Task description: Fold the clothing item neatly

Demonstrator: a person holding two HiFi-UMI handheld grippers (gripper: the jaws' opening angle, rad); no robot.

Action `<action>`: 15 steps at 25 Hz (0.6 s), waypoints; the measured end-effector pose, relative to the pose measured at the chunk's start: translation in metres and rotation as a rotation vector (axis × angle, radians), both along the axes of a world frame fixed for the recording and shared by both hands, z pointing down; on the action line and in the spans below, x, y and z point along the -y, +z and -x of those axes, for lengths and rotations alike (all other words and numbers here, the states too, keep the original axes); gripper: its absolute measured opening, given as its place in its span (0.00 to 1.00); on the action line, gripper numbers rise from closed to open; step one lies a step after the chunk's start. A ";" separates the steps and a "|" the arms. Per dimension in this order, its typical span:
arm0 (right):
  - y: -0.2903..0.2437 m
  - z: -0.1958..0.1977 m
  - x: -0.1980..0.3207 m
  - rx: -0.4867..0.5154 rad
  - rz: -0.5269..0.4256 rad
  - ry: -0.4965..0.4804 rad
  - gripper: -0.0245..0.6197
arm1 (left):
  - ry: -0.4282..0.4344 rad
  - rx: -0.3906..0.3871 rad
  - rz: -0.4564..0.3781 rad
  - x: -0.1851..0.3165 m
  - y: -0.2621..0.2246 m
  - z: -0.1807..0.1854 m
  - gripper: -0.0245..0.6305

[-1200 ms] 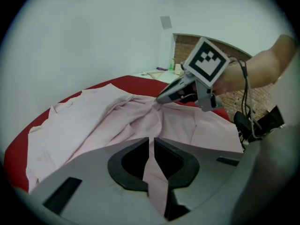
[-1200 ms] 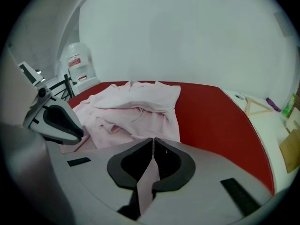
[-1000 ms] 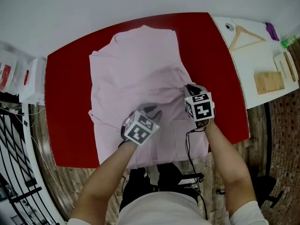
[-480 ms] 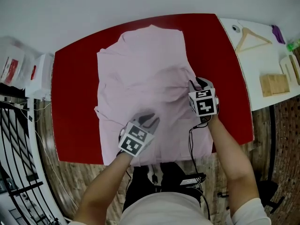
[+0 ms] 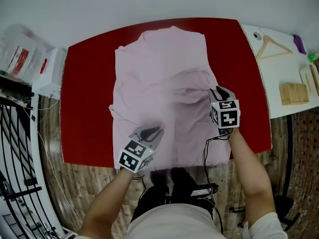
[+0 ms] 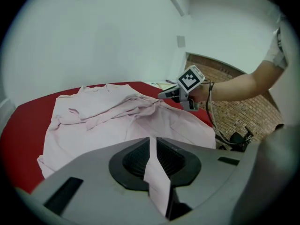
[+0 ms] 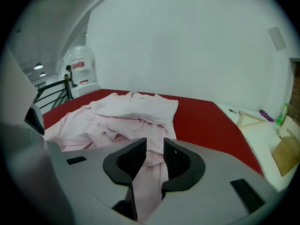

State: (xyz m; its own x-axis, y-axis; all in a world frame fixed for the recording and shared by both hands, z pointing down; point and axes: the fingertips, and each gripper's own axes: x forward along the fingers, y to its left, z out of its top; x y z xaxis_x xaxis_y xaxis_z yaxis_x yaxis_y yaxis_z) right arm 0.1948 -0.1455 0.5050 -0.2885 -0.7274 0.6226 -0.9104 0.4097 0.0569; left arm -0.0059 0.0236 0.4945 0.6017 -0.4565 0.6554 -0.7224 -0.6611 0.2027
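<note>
A pale pink shirt (image 5: pixel 164 73) lies spread and rumpled on the red table (image 5: pixel 87 83). My left gripper (image 5: pixel 152 130) is at the shirt's near left part. In the left gripper view its jaws (image 6: pixel 152 144) have just been closing and pinch a thin fold of the pink shirt (image 6: pixel 108 116). My right gripper (image 5: pixel 218 90) rests at the shirt's right edge, also seen from the left as the right gripper (image 6: pixel 165 95). Its jaws (image 7: pixel 154 146) have just been opening and stand apart, with a strip of the shirt (image 7: pixel 126 109) lying loose between the pads.
A white side table (image 5: pixel 274 73) at the right carries a wooden hanger (image 5: pixel 271 46), wooden blocks (image 5: pixel 292 92) and a purple item (image 5: pixel 299 43). White boxes (image 5: pixel 47 73) and a black railing (image 5: pixel 15 148) are at the left. A black cable (image 5: pixel 205 153) hangs below the right gripper.
My left gripper has moved left and toward the table's near edge over the shirt. The right gripper has stayed at the shirt's right edge.
</note>
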 end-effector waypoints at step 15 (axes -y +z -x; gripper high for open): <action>-0.007 0.037 -0.123 0.068 0.039 0.040 0.18 | -0.073 -0.106 0.036 -0.103 -0.006 0.080 0.05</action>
